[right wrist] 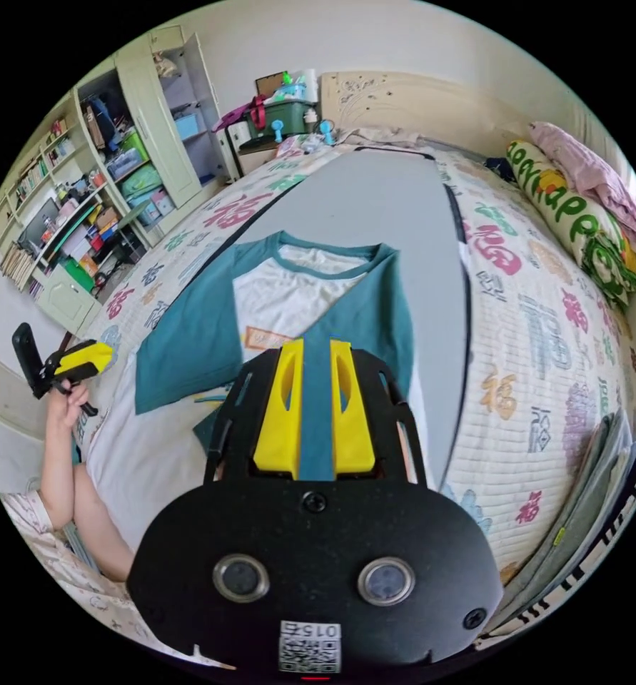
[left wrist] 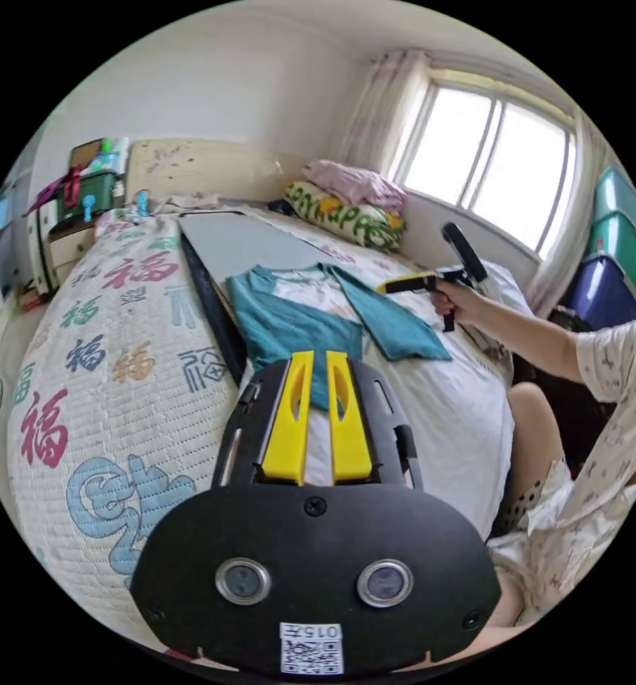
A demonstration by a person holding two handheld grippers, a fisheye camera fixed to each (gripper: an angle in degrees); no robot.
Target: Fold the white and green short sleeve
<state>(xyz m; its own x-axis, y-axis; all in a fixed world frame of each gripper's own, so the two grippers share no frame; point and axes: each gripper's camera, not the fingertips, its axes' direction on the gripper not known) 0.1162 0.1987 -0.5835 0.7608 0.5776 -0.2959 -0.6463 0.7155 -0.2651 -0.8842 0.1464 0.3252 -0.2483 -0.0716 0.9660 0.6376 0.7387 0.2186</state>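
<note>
The white short-sleeve shirt point(left wrist: 310, 289) point(right wrist: 289, 292) with green-teal sleeves and collar lies flat on a grey board point(left wrist: 246, 242) point(right wrist: 389, 200) on the bed, collar away from the person. One teal sleeve crosses the chest at a slant. My left gripper point(left wrist: 319, 354) hovers off the shirt's hem side, its yellow jaws nearly together and holding nothing. It also appears in a hand at the edge of the right gripper view point(right wrist: 82, 359). My right gripper point(right wrist: 316, 344) hangs above the slanted sleeve with a narrow gap and no cloth pinched. A hand holds it in the air point(left wrist: 403, 285).
The board rests on a patterned quilt point(left wrist: 118, 342) point(right wrist: 546, 342). Rolled bedding point(left wrist: 346, 214) point(right wrist: 582, 207) lies by the window point(left wrist: 496, 171). Storage bins point(left wrist: 617, 250) stand beside it. A bedside cabinet point(left wrist: 68, 242), cupboard shelves point(right wrist: 146, 128) and stacked folded cloth point(right wrist: 589, 492) ring the bed.
</note>
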